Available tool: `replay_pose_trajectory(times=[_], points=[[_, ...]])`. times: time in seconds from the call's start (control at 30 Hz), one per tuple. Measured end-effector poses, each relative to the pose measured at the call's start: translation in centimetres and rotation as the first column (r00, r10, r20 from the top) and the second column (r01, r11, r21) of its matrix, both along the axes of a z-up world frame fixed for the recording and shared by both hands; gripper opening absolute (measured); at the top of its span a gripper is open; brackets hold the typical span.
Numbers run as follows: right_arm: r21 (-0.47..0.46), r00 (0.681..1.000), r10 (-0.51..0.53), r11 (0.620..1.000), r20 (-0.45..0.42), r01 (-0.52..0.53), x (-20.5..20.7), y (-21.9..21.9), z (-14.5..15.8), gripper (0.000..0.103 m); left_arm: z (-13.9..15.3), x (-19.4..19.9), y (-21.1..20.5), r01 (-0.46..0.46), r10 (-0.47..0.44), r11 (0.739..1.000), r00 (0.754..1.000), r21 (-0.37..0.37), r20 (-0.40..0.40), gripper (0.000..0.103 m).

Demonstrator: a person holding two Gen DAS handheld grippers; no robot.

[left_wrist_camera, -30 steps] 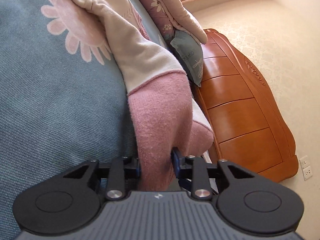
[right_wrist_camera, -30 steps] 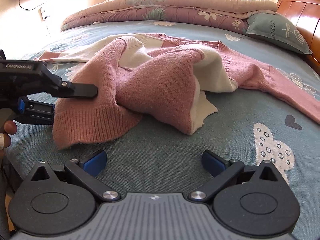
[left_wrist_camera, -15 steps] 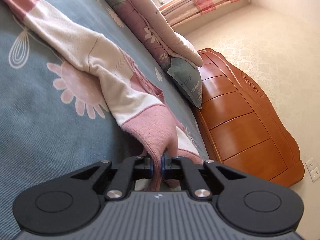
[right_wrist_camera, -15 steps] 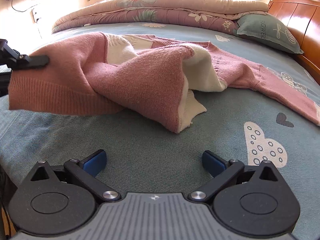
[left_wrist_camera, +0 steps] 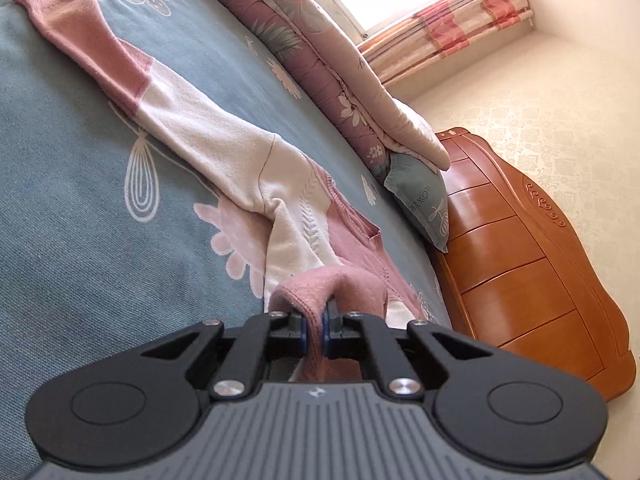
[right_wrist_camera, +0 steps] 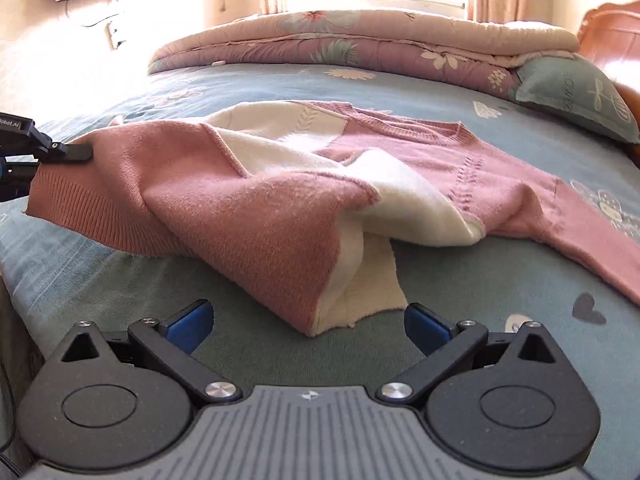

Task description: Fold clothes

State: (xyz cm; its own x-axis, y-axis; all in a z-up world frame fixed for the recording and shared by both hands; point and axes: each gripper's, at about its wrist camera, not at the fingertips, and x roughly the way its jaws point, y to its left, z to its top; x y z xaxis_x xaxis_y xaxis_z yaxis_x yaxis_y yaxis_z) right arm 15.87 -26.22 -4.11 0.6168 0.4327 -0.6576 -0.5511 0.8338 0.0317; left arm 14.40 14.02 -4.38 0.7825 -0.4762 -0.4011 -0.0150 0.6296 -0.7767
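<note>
My left gripper [left_wrist_camera: 315, 326] has its jaws clamped on the pink hem of the sweater [right_wrist_camera: 256, 200], and a fold of pink knit bunches up between the 2 blue pads. In the right wrist view I see that same gripper [right_wrist_camera: 78, 152] at the left edge, holding the ribbed hem corner up off the bed [right_wrist_camera: 100, 280]. The rest of the sweater lies rumpled on the blue bed cover. It is pink and cream. From the lifted corner it sags down to a fold near the front, where a cream flap touches the cover. Its neck faces the far side, and 1 pink sleeve [right_wrist_camera: 580, 240] runs off to the right. In the left wrist view the other sleeve [left_wrist_camera: 160, 92] lies stretched out flat on the bed, cream near the body and pink at the cuff. My right gripper [right_wrist_camera: 306, 320] has its jaws wide apart with nothing in them. It hangs just in front of the low cream flap, not touching it. At the far side of the bed lies a folded quilt [right_wrist_camera: 360, 48] with flowers on it. A blue pillow [right_wrist_camera: 576, 96] sits beside it, next to the wooden headboard [left_wrist_camera: 532, 264].
</note>
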Motion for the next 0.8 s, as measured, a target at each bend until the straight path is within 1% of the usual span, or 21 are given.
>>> replay_pose_trajectory(times=[0.07, 0.13, 0.2, 0.27, 0.3, 0.37, 0.4, 0.47, 0.53, 0.63, 0.67, 0.7, 0.73, 0.8], points=[[-0.003, 0.998, 0.065, 0.998, 0.008, -0.065, 1.4, 0.7, -0.3, 0.103, -0.3, 0.4, 0.2, -0.001, 0.001, 1.0, 1.0, 0.005, -0.007, 0.004], [0.012, 0.994, 0.104, 0.994, 0.033, -0.105, 2.5, 1.3, -0.2, 0.103, -0.5, 1.0, 0.6, -0.005, 0.006, 1.0, 1.0, 0.021, -0.02, 0.005], [0.05, 0.989, 0.146, 0.988, 0.036, -0.148, 3.8, 1.7, -0.1, 0.103, -0.8, 1.6, 1.0, -0.011, 0.012, 0.999, 0.999, 0.031, -0.037, 0.005], [0.106, 0.981, 0.194, 0.976, -0.022, -0.19, 5.4, 2.3, -0.3, 0.103, -1.2, 2.3, 1.2, -0.011, 0.013, 1.0, 0.998, 0.029, -0.062, 0.005], [0.135, 0.977, 0.205, 0.971, -0.066, -0.195, 6.1, 2.5, -0.8, 0.103, -1.4, 2.6, 1.2, -0.01, 0.012, 1.0, 0.997, 0.027, -0.074, 0.005], [0.206, 0.969, 0.217, 0.96, -0.118, -0.189, 6.3, 2.6, -1.4, 0.103, -1.2, 2.9, 0.9, 0.009, -0.007, 0.999, 0.997, 0.036, -0.075, 0.005], [0.254, 0.961, 0.244, 0.945, -0.132, -0.205, 6.0, 2.4, -1.1, 0.103, -0.9, 2.9, 0.7, 0.023, -0.02, 0.999, 0.997, 0.046, -0.07, 0.005], [0.36, 0.943, 0.294, 0.906, -0.157, -0.223, 5.2, 1.8, 0.0, 0.103, 0.1, 2.6, 0.3, 0.051, -0.047, 0.996, 0.997, 0.066, -0.056, 0.005], [0.45, 0.933, 0.317, 0.867, -0.171, -0.213, 4.3, 0.8, 1.7, 0.103, 1.5, 2.0, 0.0, 0.085, -0.083, 0.993, 0.996, 0.083, -0.035, 0.005], [0.557, 0.917, 0.357, 0.805, -0.177, -0.206, 3.4, -1.1, 4.5, 0.103, 3.9, 0.7, -0.5, 0.126, -0.128, 0.986, 0.992, 0.105, 0.007, 0.005], [0.587, 0.911, 0.373, 0.783, -0.175, -0.208, 3.0, -1.7, 5.5, 0.103, 4.8, 0.3, -0.7, 0.141, -0.145, 0.984, 0.989, 0.11, 0.023, 0.005], [0.603, 0.908, 0.384, 0.769, -0.167, -0.214, 2.5, -2.3, 6.4, 0.103, 5.5, -0.1, -0.9, 0.157, -0.162, 0.981, 0.986, 0.112, 0.039, 0.005], [0.605, 0.908, 0.388, 0.764, -0.157, -0.223, 2.0, -2.7, 7.3, 0.103, 6.0, -0.4, -1.0, 0.165, -0.172, 0.979, 0.984, 0.123, 0.045, 0.005], [0.579, 0.913, 0.386, 0.778, -0.136, -0.243, 1.1, -3.5, 8.8, 0.103, 6.8, -0.9, -1.3, 0.173, -0.182, 0.971, 0.982, 0.167, 0.043, 0.005]])
